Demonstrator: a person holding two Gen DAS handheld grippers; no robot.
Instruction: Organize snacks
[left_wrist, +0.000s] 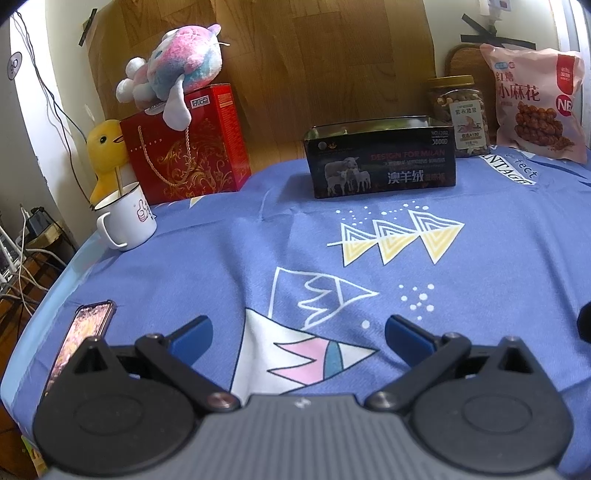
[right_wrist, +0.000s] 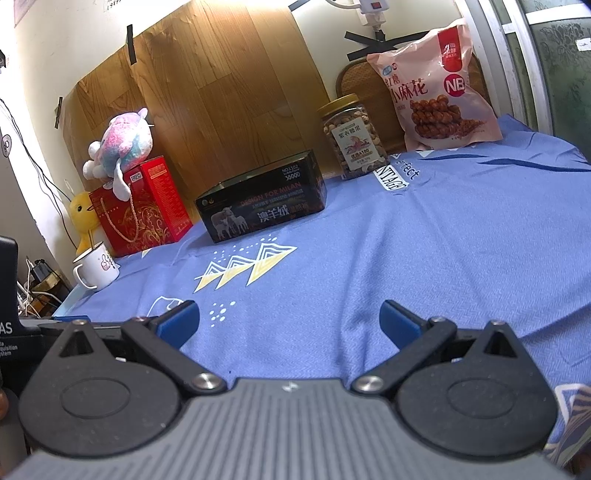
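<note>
Standing at the far right of the table, a pink snack bag (left_wrist: 535, 107) printed with twisted dough sticks leans upright against the backdrop, and a clear jar of nuts (left_wrist: 460, 114) with a gold lid stands just beside it on its left. An open black tin box (left_wrist: 382, 158), bearing a sheep picture and the words "DESIGN FOR MILAN", sits near the middle of the far edge, close to the jar; from these angles its inside cannot be seen. All three rest on a blue patterned tablecloth (left_wrist: 221, 266). Left of the tin stands a red gift bag (left_wrist: 184, 147) with a gold cord handle, a pink-and-blue plush toy (left_wrist: 177, 70) lying on top of it and a yellow plush duck (left_wrist: 105, 151) pressed against its left side. A white enamel mug (left_wrist: 125, 218) stands in front of the duck. A phone (left_wrist: 83, 332) lies near the left edge of the cloth, screen lit. The left gripper (left_wrist: 297, 332) hovers low over the near cloth, jaws wide apart and holding nothing. The right gripper (right_wrist: 290, 319) is likewise spread wide and empty over bare cloth, well apart from the snacks.
</note>
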